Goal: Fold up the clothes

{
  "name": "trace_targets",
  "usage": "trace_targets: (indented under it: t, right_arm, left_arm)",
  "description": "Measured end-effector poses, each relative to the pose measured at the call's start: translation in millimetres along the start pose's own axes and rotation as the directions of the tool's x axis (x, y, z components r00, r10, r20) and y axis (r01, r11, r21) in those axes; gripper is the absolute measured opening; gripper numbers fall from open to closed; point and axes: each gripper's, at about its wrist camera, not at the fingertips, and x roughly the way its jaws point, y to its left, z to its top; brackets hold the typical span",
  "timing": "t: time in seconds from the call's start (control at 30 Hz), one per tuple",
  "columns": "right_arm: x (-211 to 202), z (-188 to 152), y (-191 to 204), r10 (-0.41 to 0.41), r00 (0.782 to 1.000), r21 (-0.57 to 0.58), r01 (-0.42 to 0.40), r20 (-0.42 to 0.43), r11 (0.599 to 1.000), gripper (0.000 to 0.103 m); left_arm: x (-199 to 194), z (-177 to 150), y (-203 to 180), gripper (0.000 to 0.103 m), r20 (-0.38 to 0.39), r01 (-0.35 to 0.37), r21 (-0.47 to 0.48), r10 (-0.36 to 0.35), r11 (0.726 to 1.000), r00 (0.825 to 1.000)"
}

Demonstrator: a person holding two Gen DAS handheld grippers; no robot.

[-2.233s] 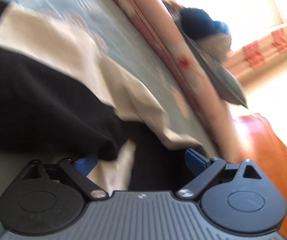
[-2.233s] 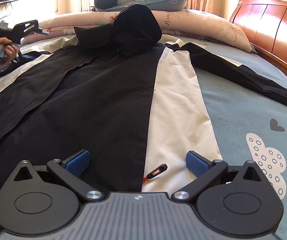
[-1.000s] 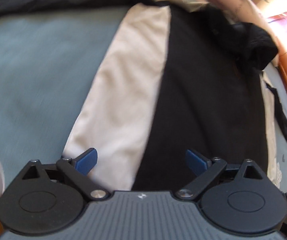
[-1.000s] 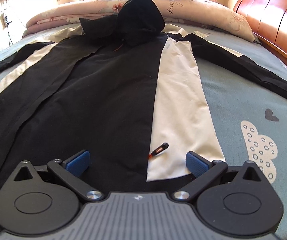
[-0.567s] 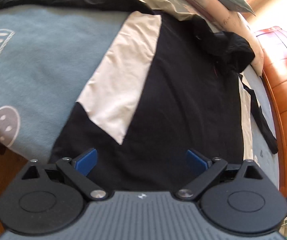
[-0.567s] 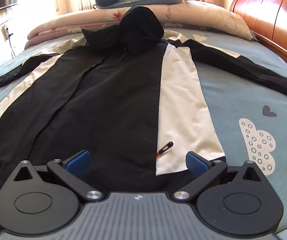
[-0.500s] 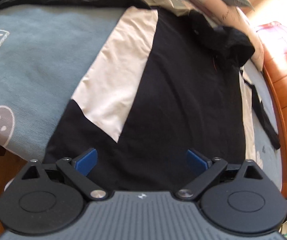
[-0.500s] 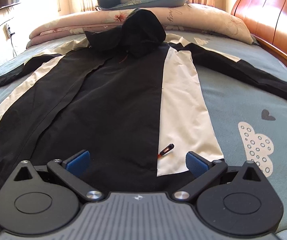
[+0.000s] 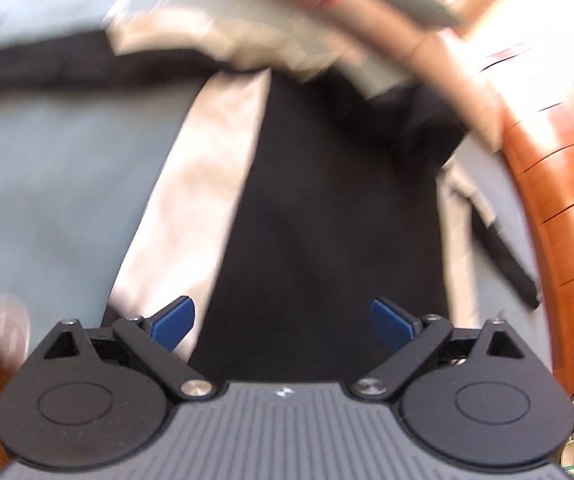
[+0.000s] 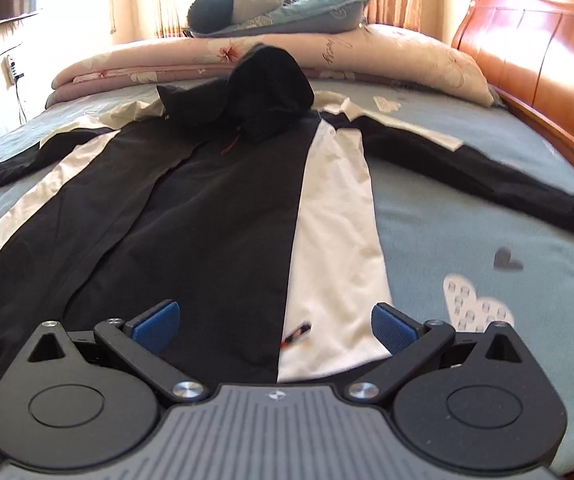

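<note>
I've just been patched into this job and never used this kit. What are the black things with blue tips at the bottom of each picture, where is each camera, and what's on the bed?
Each picture comes from a fisheye camera mounted on a hand-held gripper, looking forward along its two fingers. The black arms with blue pads are those fingers. The left gripper and the right gripper both stand wide open and hold nothing.

Both look from the hem end at a black and white hooded jacket spread flat on a grey-blue bedsheet. Its hood is bunched at the far end and one sleeve stretches out toward the wooden bed frame. A small red and black zipper pull lies near the hem, between the right gripper's fingers. A rolled floral quilt lies beyond. The left picture is motion-blurred, so detail there is unclear.
</note>
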Motion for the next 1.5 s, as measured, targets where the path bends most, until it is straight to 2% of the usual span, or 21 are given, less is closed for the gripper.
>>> trace_targets:
  t: [0.2,0.33,0.4,0.53,0.63,0.77,0.83,0.87,1.03,1.13,1.17,1.23,1.27,1.37,1.5]
  right_arm:
    - [0,64,-3,-0.018,0.993,-0.065,0.026,0.116,0.998,0.103]
    - [19,117,-4,-0.004,0.979,-0.062,0.017,0.205,0.998,0.103]
    - [43,144,-9,0.035,0.974,-0.036,-0.028,0.223,0.999,0.103]
    - [113,174,-22,0.131,0.971,0.053,-0.144,0.202,0.988,0.103]
    - [172,171,-27,0.157,0.98,0.095,-0.17,0.125,0.981,0.103]
    - [228,156,-27,0.186,0.982,0.077,-0.187,0.011,0.979,0.103]
    - [244,141,-35,0.155,0.985,0.074,-0.149,-0.073,0.986,0.103]
    - [250,131,-40,0.102,0.989,0.049,-0.097,-0.11,0.994,0.103]
    - [232,125,-61,0.009,0.995,0.025,-0.006,-0.104,1.0,0.098]
    - [218,137,-46,0.085,0.995,0.061,-0.082,-0.046,0.995,0.1]
    - [216,138,-38,0.133,0.99,0.064,-0.13,-0.043,0.989,0.1]
    - [222,132,-16,0.187,0.978,0.028,-0.186,-0.091,0.982,0.101]
    - [229,127,-5,0.182,0.973,0.001,-0.183,-0.14,0.983,0.101]
    - [235,110,5,0.089,0.979,-0.073,-0.104,-0.185,0.992,0.103]
    - [220,106,-18,0.013,0.972,0.013,-0.01,-0.236,1.0,0.103]
  left_arm:
    - [15,67,-54,0.095,0.14,0.044,0.152,-0.066,0.987,0.988]
    - [48,98,-72,0.095,0.258,0.031,0.193,-0.081,0.981,0.963]
    - [74,113,-72,0.095,0.281,0.029,0.192,-0.083,0.981,0.956]
    - [146,122,-55,0.095,0.256,0.018,0.134,-0.052,0.991,0.965]
    - [191,103,-32,0.095,0.202,-0.004,0.127,-0.022,0.992,0.979]
    - [223,77,-4,0.095,0.158,-0.043,0.126,0.022,0.991,0.987]
    - [226,70,4,0.096,0.162,-0.029,0.139,0.006,0.99,0.987]
    - [225,68,6,0.097,0.17,-0.019,0.153,-0.008,0.988,0.985]
    - [226,64,6,0.098,0.183,-0.017,0.209,-0.022,0.978,0.983]
    - [229,62,5,0.1,0.195,-0.026,0.228,-0.019,0.973,0.981]
    - [230,62,4,0.1,0.196,-0.031,0.238,-0.017,0.971,0.98]
    - [232,61,3,0.1,0.2,-0.037,0.254,-0.015,0.967,0.98]
    - [232,61,3,0.1,0.202,-0.035,0.256,-0.018,0.966,0.979]
    - [233,60,3,0.102,0.207,-0.031,0.262,-0.025,0.965,0.978]
    - [233,59,5,0.102,0.209,-0.023,0.257,-0.032,0.966,0.977]
